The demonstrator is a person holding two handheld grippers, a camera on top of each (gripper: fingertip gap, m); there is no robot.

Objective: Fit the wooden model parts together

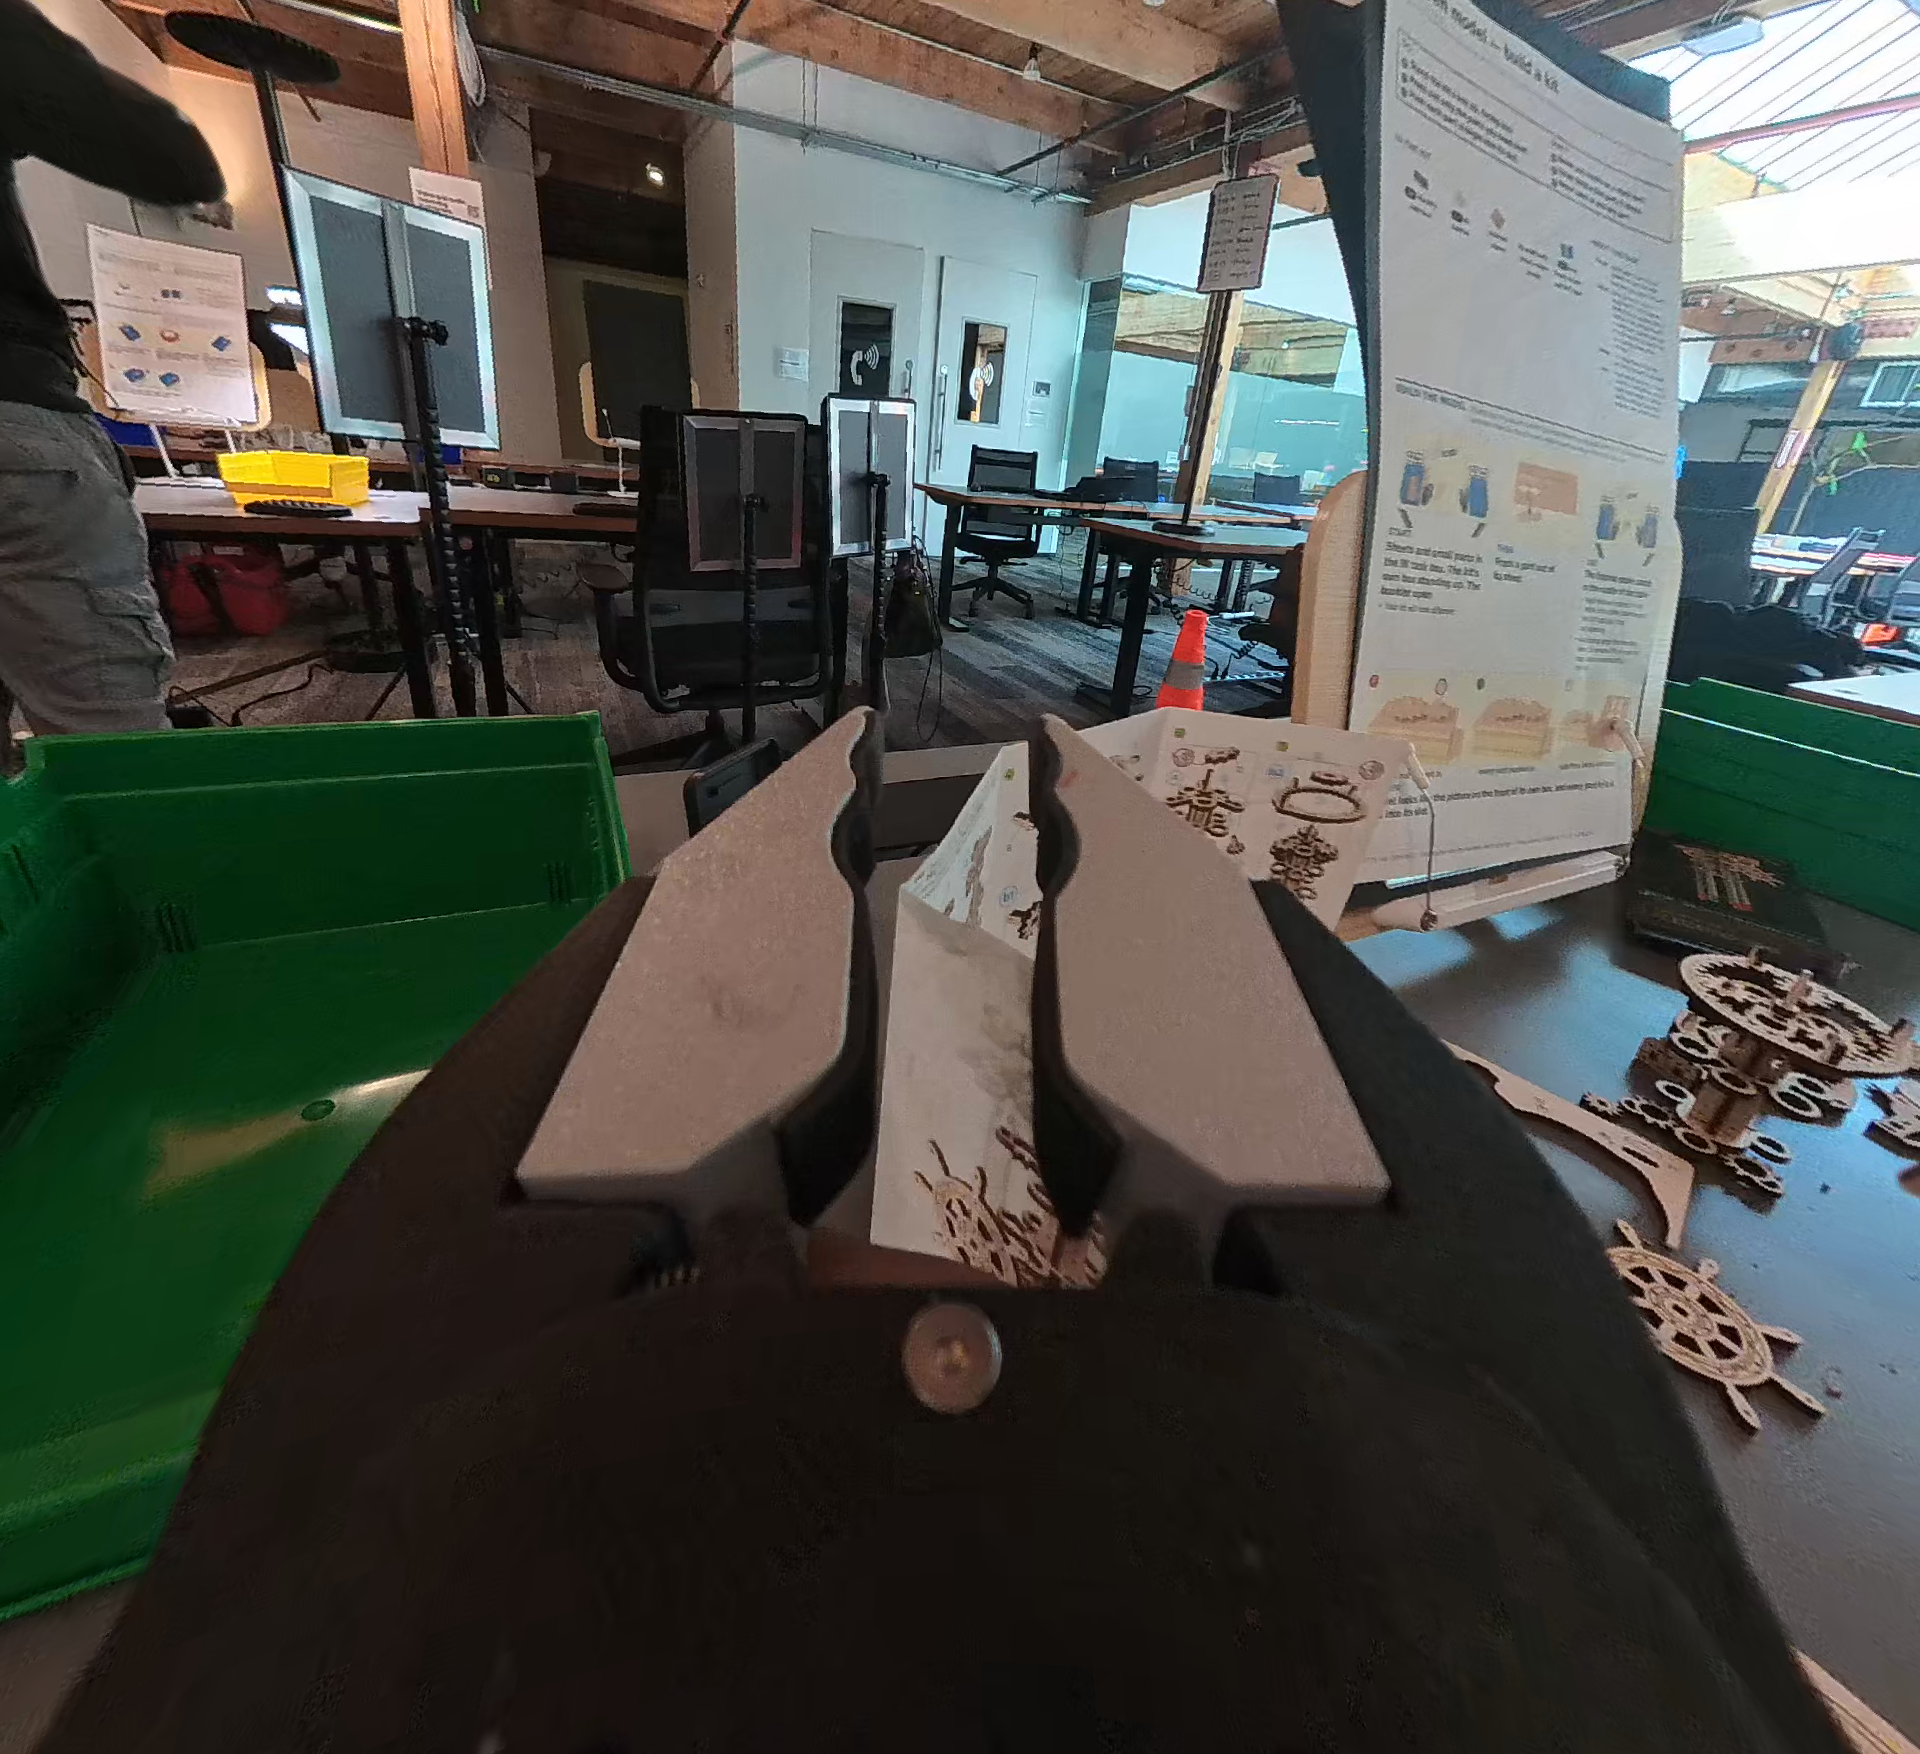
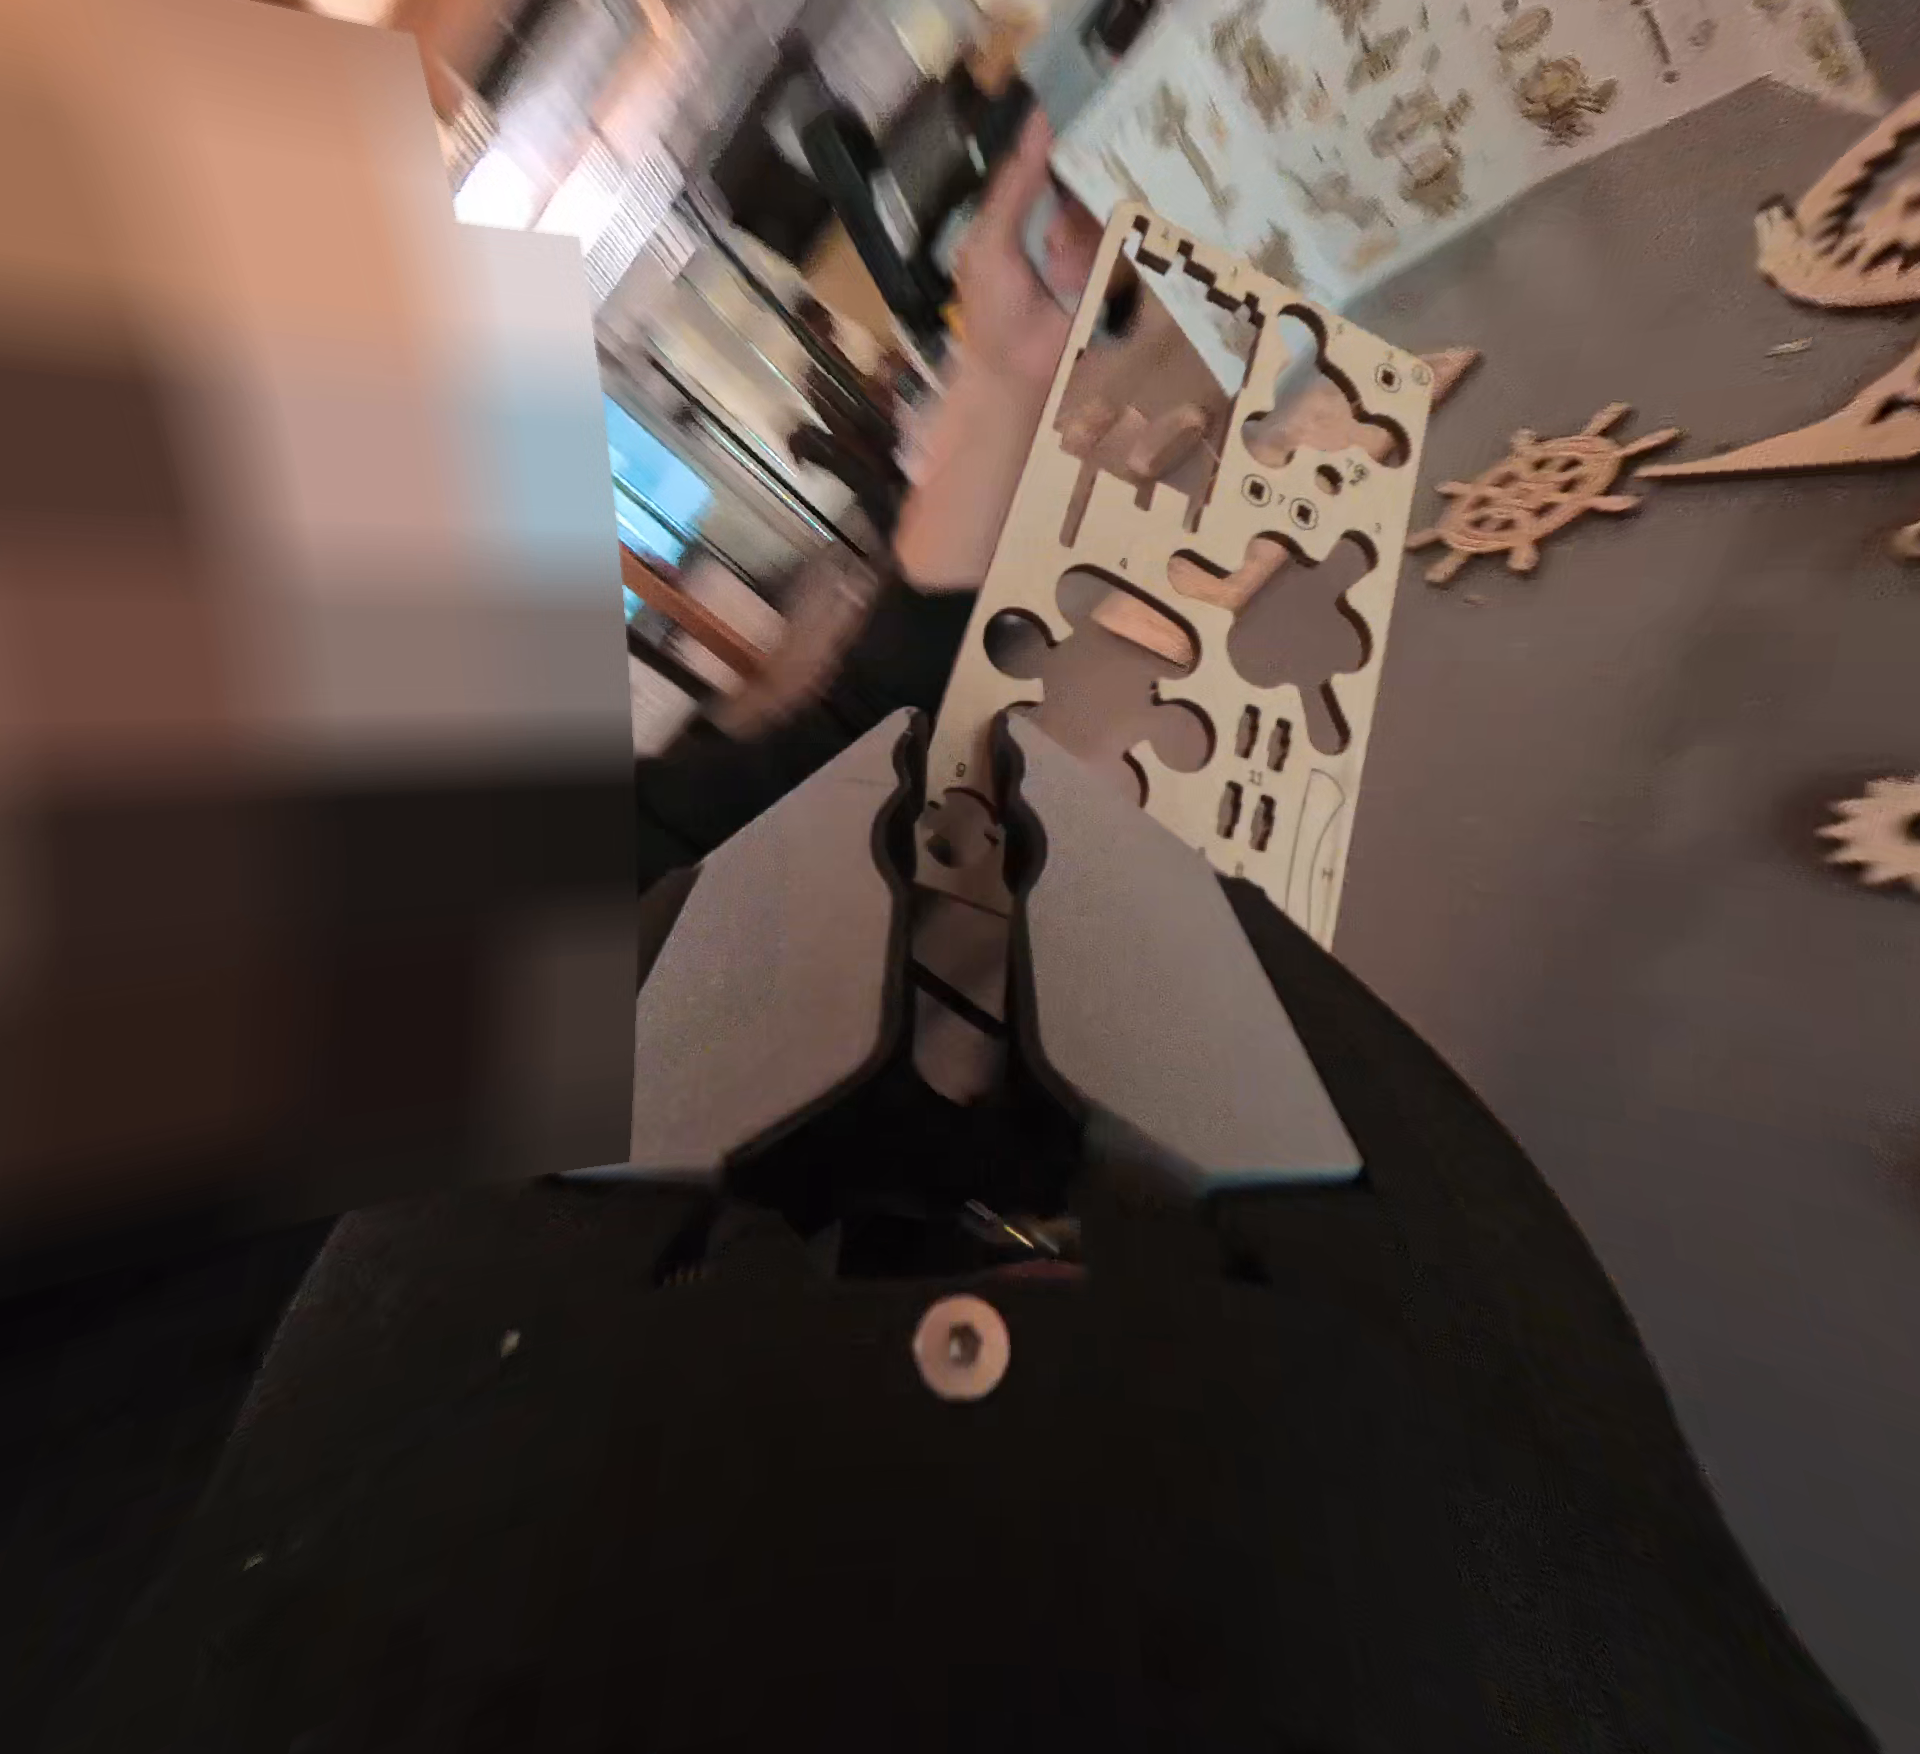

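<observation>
My left gripper (image 1: 956, 738) is nearly shut, with the folded white instruction booklet (image 1: 956, 1008) held between its fingers above the table. The booklet also shows in the right wrist view (image 2: 1403, 42), with a hand (image 2: 997, 302) at its edge. My right gripper (image 2: 953, 728) is shut on the lower corner of a thin wooden parts sheet (image 2: 1195, 499) with many cut-outs and holds it up in the air. A wooden ship's wheel (image 1: 1704, 1330) (image 2: 1527, 489) lies on the dark table. A part-built gear model (image 1: 1756, 1060) stands behind it.
A green bin (image 1: 260, 1029) sits close on the left and another (image 1: 1787, 790) at the back right. An instruction poster (image 1: 1517, 416) stands behind the booklet, beside a dark box (image 1: 1725, 904). Loose wooden pieces (image 2: 1849, 229) and a gear (image 2: 1881, 831) lie on the table. A person (image 1: 62, 509) stands far left.
</observation>
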